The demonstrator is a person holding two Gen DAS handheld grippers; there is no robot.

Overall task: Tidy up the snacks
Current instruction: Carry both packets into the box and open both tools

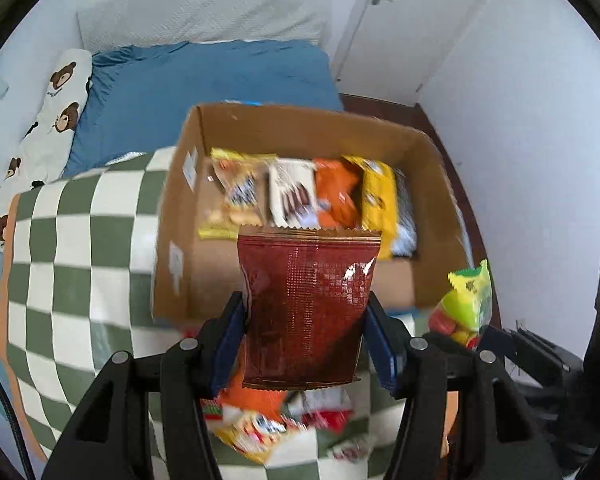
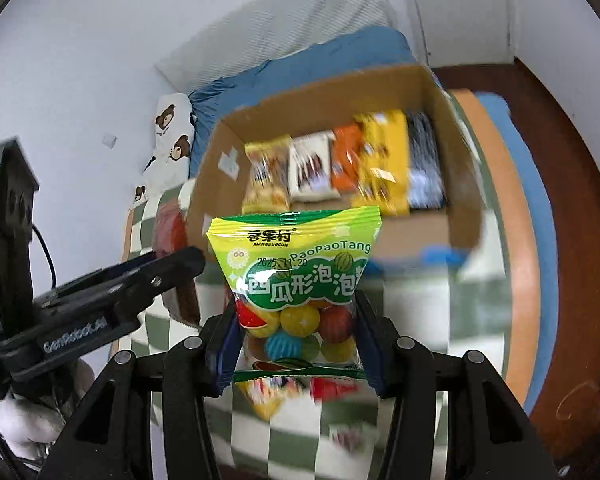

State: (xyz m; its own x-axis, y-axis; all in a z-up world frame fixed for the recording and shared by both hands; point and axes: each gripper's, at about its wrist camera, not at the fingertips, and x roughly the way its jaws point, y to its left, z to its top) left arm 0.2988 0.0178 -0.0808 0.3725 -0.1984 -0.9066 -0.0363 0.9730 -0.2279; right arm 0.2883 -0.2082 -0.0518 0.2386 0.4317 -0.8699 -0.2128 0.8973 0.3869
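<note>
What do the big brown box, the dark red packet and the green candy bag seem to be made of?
The big brown box looks like matte corrugated cardboard: plain tan walls, stiff straight edges. The dark red packet seems to be glossy plastic film or foil, with bright glare and a crimped top seam. The green candy bag looks like shiny printed plastic, clear below, showing coloured balls.

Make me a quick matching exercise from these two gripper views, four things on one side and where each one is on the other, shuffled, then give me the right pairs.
Things:
1. dark red packet
2. green candy bag
3. orange packet
4. bear pillow

Places:
A. lying in the cardboard box
B. on the bed by the wall
C. clamped in the left gripper
D. clamped in the right gripper

Pairs: 1-C, 2-D, 3-A, 4-B
</note>
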